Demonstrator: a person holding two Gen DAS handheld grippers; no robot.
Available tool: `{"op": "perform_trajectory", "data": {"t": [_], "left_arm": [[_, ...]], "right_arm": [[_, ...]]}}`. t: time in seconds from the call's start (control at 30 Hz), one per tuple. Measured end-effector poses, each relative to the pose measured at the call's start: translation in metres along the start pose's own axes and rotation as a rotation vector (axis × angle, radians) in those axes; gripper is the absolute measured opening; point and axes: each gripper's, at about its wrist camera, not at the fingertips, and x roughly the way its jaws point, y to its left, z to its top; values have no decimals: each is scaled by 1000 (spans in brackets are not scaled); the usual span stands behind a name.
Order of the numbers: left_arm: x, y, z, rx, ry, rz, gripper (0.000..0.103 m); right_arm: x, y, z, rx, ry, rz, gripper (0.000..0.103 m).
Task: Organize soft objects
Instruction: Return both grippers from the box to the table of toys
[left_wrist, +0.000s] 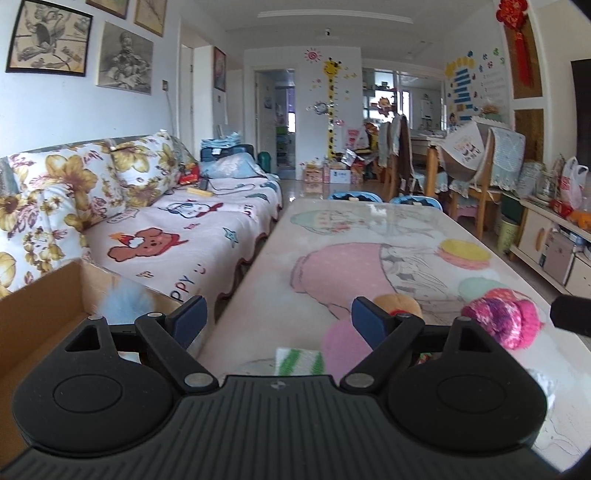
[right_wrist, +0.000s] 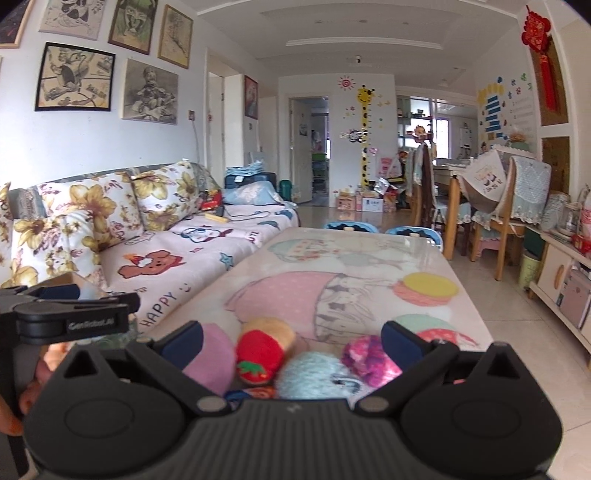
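On the near end of the table (right_wrist: 369, 258) lies the cluster of soft toys (right_wrist: 306, 362), with the cardboard box (left_wrist: 40, 306) at its left. Both the left gripper (left_wrist: 279, 317) and right gripper (right_wrist: 291, 343) stand wide open and empty. Step in hand: approach for pickup. Next, lower the right gripper's jaws around one toy, likely the blue ball (right_wrist: 314, 376).

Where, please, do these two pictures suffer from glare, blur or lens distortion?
Left wrist view: window light glares on the far end of the table; the pink knitted ball and the blue fluff in the cardboard box are smeared; walls bow outward. Right wrist view: the blue fuzzy ball is soft, the sofa sharper; dark corners show the lens edge.
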Motion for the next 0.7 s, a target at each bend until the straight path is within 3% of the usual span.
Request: {"op": "perform_trajectory", "data": {"t": [0.37, 0.7], "left_arm": [[4, -13, -12, 64, 24, -151, 103], [10, -29, -29, 175, 67, -310, 103]], "right_arm": [[12, -47, -19, 91, 95, -129, 102], [24, -75, -28, 226, 153, -144, 102]]}}
